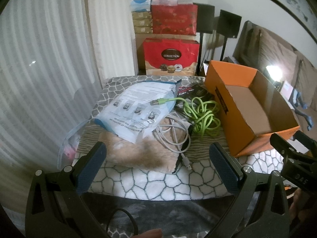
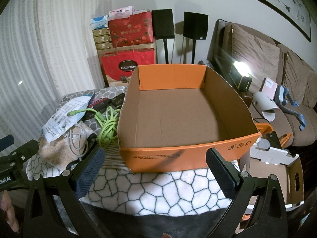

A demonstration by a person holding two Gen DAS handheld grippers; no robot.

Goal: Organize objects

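Both claws are spread wide with nothing between the pads, hovering over the near edge of the patterned blanket (image 1: 158, 180). The left gripper (image 1: 158, 164) faces the clutter pile, the right gripper (image 2: 155, 168) faces the orange box (image 2: 178, 156), which sits on the blanket with its bottom bare, so my read is nothing's been sorted yet.

Closest to the left claw is the furry tan pad (image 1: 136, 150), with the grey cable (image 1: 174, 136) looped loosely on top, its plug end trailing off toward me. Just past that, the white plastic pouch (image 1: 138, 107) overlaps the pad, and the green cable (image 1: 202, 113) is bunched up right beside the box wall, its plug lying across the pouch. Some dark packets (image 1: 190, 91) peek out at the back.

If I'm doing this, I'd start with 1 of the 2 cables, probably the green, since its plug pins the pouch. Grab it at the thick of the tangle, not a single strand, or it'll just unspool and drag. Lift high enough to clear the box rim, then drop it toward a back corner so there's room left.
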